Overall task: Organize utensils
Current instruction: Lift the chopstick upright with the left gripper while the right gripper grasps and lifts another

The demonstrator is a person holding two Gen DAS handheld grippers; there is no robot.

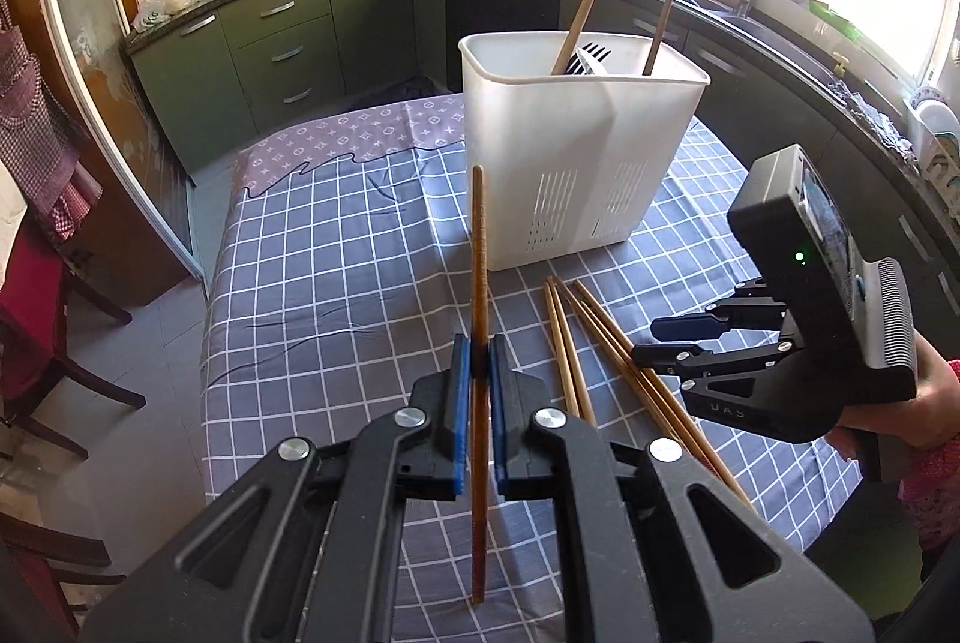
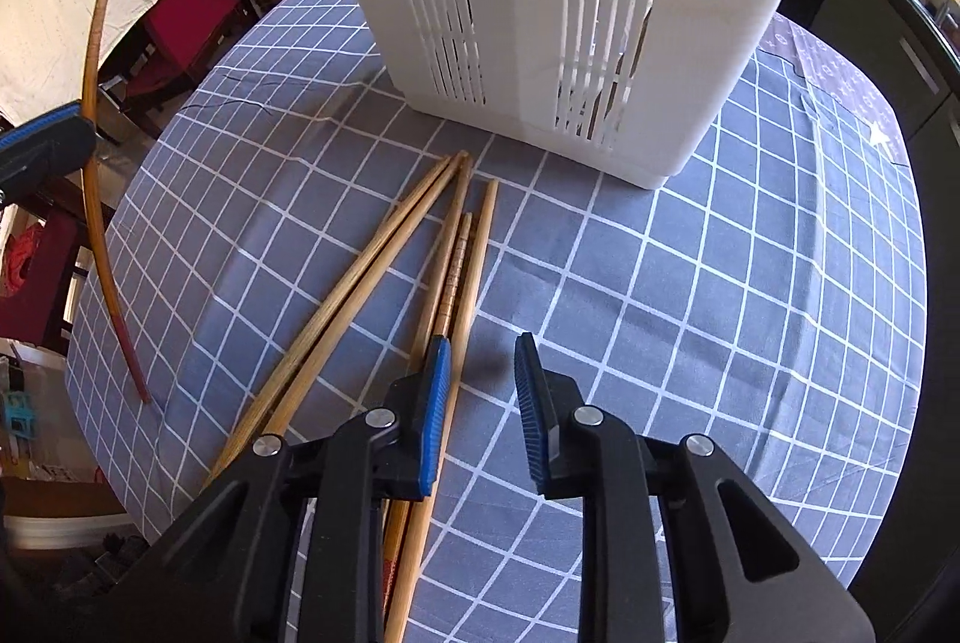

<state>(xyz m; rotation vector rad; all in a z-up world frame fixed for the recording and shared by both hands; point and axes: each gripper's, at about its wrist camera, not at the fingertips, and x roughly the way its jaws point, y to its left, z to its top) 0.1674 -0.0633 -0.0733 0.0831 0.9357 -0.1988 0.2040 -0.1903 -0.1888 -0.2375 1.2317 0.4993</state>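
Table: a grey-blue cloth with a white grid is spread over the table, with a mauve patterned cloth at its far end.
Holder: a white plastic utensil holder with slotted lower walls is stood upright on the checked cloth; it is seen close up in the right wrist view.
Holder contents: two brown wooden chopsticks are leaned inside, their tops above the rim, and the dark tines of a fork are seen between them.
Left gripper: the left gripper is closed on a single dark reddish-brown wooden chopstick, which is pinched between the blue pads partway along its length and held nearly upright, above the cloth and in front of the holder. The same chopstick is seen at the left edge of the right wrist view.
Loose chopsticks: a scattered bunch of light bamboo chopsticks is laid flat on the cloth just in front of the holder, their tips pointed toward it.
Right gripper: the right gripper is held low over the bunch with its jaws parted and nothing between them; one blue pad is placed over the chopsticks. It is seen from the side in the left wrist view.
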